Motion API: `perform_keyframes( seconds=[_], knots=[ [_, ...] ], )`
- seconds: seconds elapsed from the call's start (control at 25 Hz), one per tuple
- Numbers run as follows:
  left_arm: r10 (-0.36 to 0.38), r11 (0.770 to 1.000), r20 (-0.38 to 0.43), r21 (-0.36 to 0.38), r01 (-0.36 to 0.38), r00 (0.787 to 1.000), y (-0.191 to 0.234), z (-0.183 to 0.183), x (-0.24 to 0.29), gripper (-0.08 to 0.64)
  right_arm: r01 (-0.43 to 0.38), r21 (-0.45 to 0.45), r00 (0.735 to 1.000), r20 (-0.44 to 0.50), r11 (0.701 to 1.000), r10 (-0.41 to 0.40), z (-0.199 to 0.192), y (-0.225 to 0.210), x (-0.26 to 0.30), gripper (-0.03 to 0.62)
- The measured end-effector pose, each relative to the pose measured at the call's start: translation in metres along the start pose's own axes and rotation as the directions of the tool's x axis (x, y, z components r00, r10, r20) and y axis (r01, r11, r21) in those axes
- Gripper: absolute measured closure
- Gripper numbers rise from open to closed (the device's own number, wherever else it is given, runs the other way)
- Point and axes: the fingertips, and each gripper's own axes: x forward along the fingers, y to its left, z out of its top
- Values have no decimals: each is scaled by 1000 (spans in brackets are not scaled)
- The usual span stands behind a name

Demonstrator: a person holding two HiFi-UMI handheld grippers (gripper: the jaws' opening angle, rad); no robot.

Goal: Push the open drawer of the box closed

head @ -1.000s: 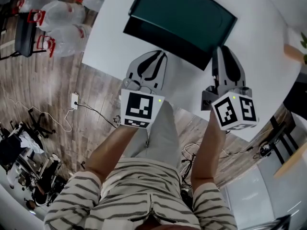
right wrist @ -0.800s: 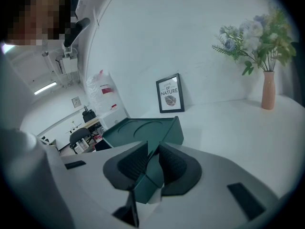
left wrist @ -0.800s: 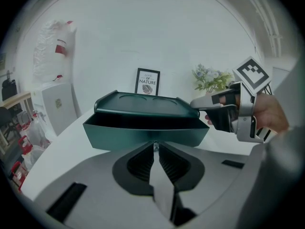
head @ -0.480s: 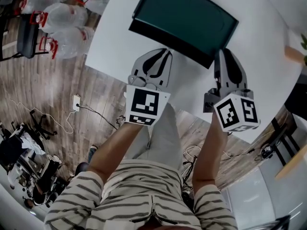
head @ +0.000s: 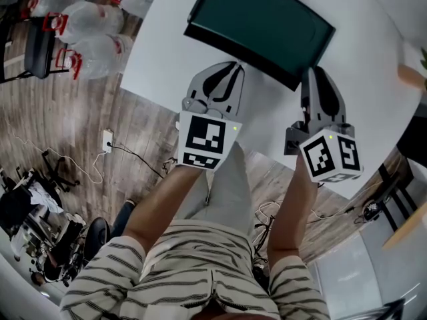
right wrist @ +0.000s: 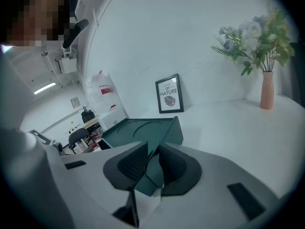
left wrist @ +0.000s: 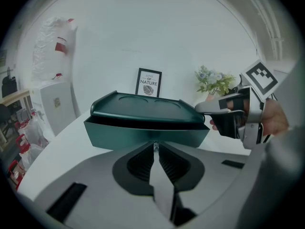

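On the white round table, above a wood floor with filled plastic bags, a framed print and a vase of flowers stand behind a dark green box. Its drawer juts slightly out (contents hidden). The left gripper, jaws pressed together, meets the drawer front; the right gripper pinches the box's corner

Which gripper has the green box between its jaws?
The right gripper: a corner of the green box sits between its jaws. The left gripper has jaws together, empty.
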Motion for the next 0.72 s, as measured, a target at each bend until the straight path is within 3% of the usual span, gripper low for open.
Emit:
perform_keyframes(
  seconds=[0.72],
  knots=[
    [-1,1000,8,-9,1,1000,2,10,15,525,0,8,1000,13,1000,0,0,0,0,512]
  ],
)
